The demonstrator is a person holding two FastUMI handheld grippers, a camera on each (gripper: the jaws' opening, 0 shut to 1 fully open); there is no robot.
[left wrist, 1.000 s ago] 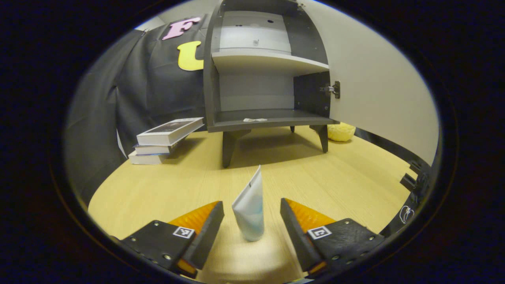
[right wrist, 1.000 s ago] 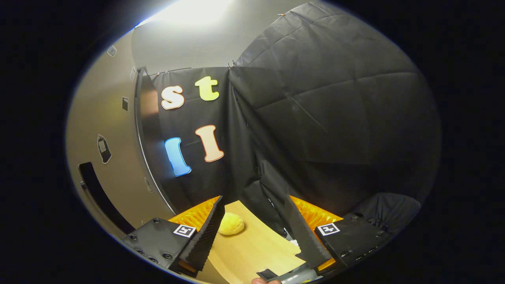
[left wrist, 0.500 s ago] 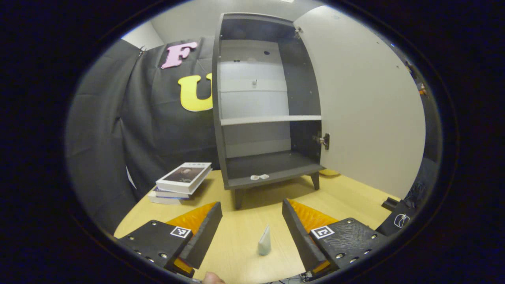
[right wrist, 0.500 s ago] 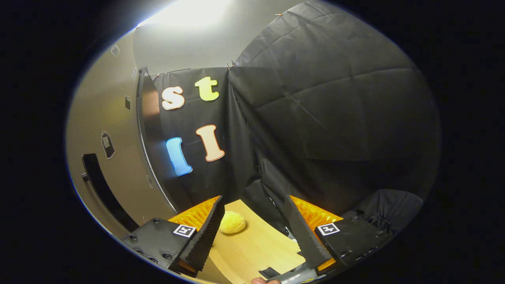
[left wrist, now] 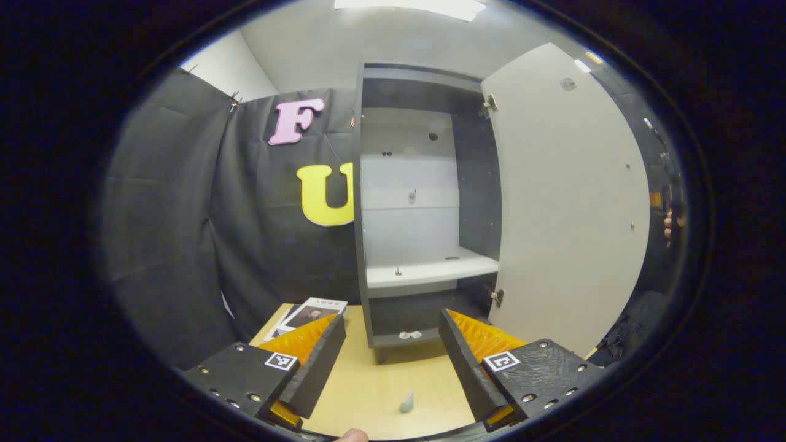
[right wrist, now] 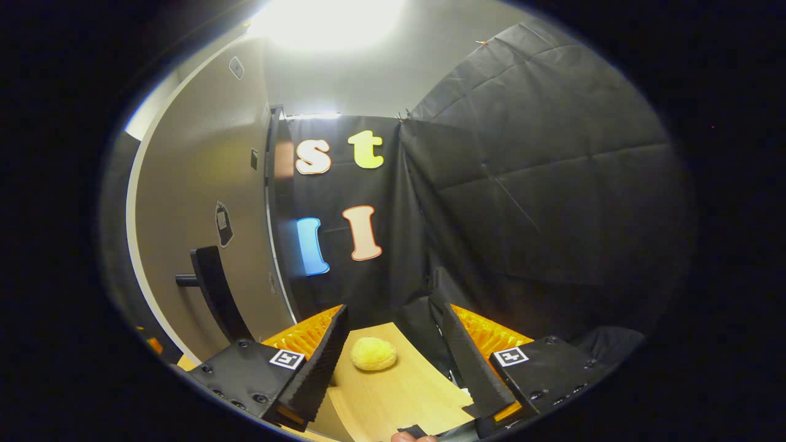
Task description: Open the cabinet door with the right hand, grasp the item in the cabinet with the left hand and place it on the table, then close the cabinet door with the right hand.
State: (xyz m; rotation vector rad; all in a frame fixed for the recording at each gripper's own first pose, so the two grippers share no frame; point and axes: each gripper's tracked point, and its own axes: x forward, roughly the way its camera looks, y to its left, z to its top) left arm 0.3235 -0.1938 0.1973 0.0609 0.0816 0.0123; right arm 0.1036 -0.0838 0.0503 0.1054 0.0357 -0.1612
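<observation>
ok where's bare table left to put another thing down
Bare wood lies between the tube and the cabinet, and, in the right gripper view, in front of the yellow lump. The corner left of the cabinet is crowded with books.

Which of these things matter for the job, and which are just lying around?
For the job:
tube standing on the table
cabinet
open door
door handle

Lying about:
books
yellow lump
small bits on the cabinet floor
</observation>
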